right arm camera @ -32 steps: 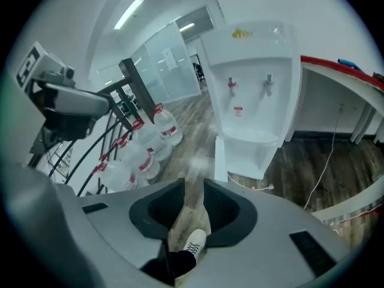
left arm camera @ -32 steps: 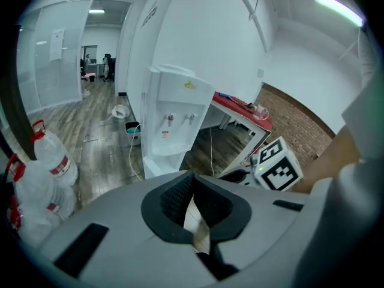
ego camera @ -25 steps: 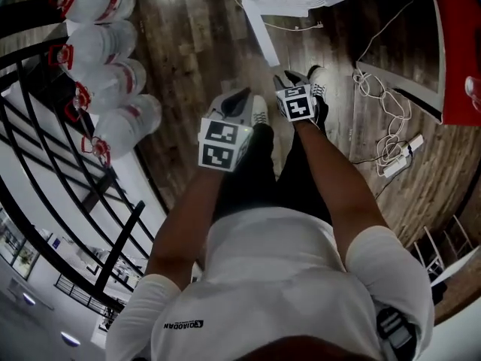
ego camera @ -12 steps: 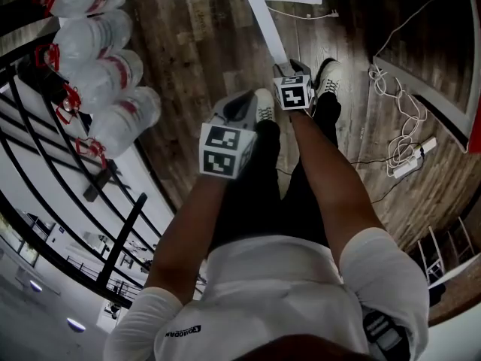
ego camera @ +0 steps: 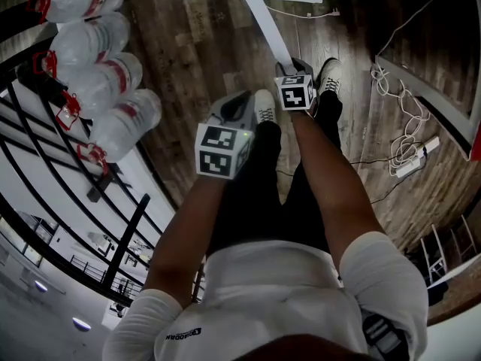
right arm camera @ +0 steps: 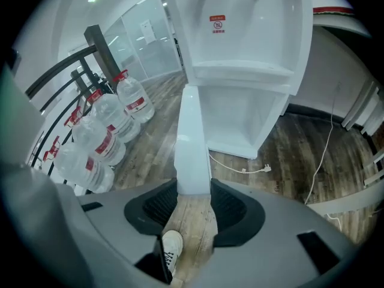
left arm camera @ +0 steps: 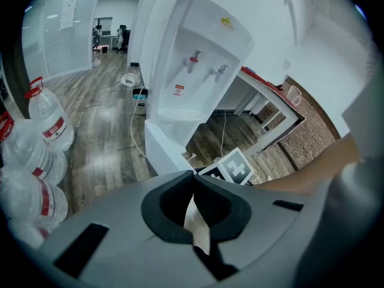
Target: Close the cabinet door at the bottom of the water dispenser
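Note:
The white water dispenser [right arm camera: 246, 29] stands ahead with its bottom cabinet [right arm camera: 240, 122] open. Its door [right arm camera: 192, 137] swings out toward me, seen edge-on, and runs as a white strip [ego camera: 264, 17] in the head view. My right gripper [right arm camera: 193, 185] straddles the door's near edge with its jaws wide apart. The edge fills the gap; I cannot tell whether the pads press on it. In the head view the right gripper [ego camera: 289, 68] sits at the door's free end. My left gripper [left arm camera: 192, 174] is shut and empty, hanging lower left [ego camera: 242, 100], apart from the door.
Several large water bottles [ego camera: 98, 81] lie along a black railing [ego camera: 45, 164] on the left. A power strip with coiled cables [ego camera: 406, 156] lies on the wooden floor at the right, and a plug lead [right arm camera: 240, 170] in front of the cabinet. The person's shoes [ego camera: 263, 107] are just below the grippers.
Both grippers have sunk toward the floor. The right gripper has come up to the door's free end, which now lies between its jaws.

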`<state>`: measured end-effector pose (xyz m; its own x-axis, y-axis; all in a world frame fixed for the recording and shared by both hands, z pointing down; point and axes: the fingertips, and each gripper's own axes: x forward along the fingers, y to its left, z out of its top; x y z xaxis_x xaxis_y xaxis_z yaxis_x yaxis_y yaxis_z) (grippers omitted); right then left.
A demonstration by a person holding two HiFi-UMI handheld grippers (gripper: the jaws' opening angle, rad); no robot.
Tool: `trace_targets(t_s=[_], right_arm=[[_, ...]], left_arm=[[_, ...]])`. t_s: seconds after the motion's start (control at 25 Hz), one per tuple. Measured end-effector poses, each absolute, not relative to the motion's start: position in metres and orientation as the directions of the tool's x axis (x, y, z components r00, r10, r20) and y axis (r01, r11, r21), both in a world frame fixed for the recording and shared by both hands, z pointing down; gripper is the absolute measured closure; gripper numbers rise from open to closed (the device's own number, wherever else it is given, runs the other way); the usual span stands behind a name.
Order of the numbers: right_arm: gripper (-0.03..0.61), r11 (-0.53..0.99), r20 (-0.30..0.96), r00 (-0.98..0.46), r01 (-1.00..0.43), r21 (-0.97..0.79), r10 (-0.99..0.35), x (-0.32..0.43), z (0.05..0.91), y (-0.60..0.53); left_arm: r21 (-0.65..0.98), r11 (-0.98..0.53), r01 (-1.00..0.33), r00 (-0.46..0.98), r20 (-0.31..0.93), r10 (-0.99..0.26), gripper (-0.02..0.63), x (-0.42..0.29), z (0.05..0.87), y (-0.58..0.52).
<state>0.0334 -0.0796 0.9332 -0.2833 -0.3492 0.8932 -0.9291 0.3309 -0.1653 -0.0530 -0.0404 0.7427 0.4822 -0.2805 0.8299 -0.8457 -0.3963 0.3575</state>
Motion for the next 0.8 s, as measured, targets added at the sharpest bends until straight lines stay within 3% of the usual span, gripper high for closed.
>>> trace_targets(t_s=[0.56,0.8], right_arm=[[0.403,0.253,0.900,-0.282,-0.946,-0.203,-0.332,0.120,0.939,-0.120],[0.403,0.293,0.889,-0.310,-0.932,-0.213,-0.338,0.152,0.939,-0.146]], left_arm=[[0.344,-0.353,-0.870,0.452,0.842,-0.295,0.617,-0.023,0.748,-0.063],[0.355,-0.343,-0.870,0.457,0.842,-0.287,0.617,0.011,0.743,-0.073]])
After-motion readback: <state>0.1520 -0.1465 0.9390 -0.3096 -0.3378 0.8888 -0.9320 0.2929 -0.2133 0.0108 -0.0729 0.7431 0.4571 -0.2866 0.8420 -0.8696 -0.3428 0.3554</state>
